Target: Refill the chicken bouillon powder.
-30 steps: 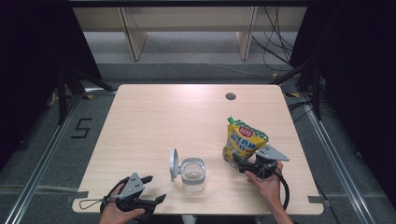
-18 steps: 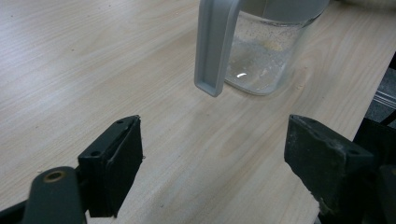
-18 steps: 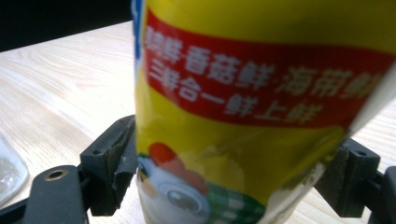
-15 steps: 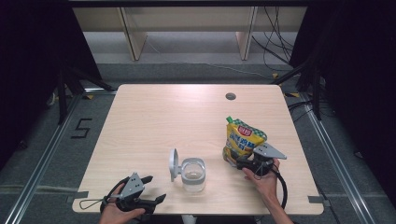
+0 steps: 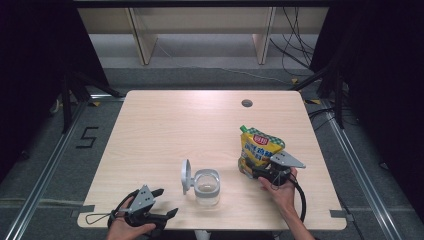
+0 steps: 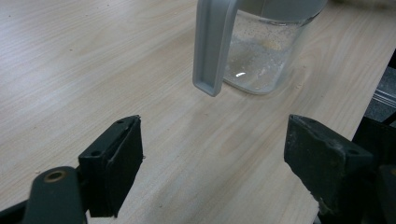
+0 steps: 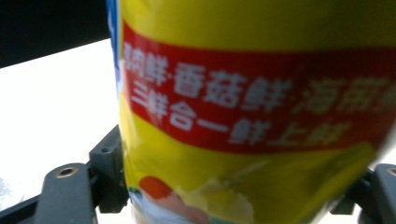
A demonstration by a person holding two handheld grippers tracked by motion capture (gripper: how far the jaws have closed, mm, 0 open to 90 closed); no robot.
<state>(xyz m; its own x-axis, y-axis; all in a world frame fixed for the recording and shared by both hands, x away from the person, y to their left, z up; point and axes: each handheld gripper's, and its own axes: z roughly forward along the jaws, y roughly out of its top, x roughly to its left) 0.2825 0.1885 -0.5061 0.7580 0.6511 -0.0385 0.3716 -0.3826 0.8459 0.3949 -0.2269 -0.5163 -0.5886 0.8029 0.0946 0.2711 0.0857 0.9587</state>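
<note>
The right gripper (image 5: 256, 170), jaws closing around the soft, crinkly pouch (image 5: 260, 150), should squeeze its lower body gently.

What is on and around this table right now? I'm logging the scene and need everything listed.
Pouch: one, yellow with red band and green cap, upright at table's right, between the right gripper's jaws.
Jar: one, clear, grey lid flipped up, near front middle.
Table: one, light wood, round hole near far edge.
Shelf: one, pale wood, behind table.
Left gripper: black, open, front left corner.
Right gripper: black, jaws just closing around pouch.
</note>
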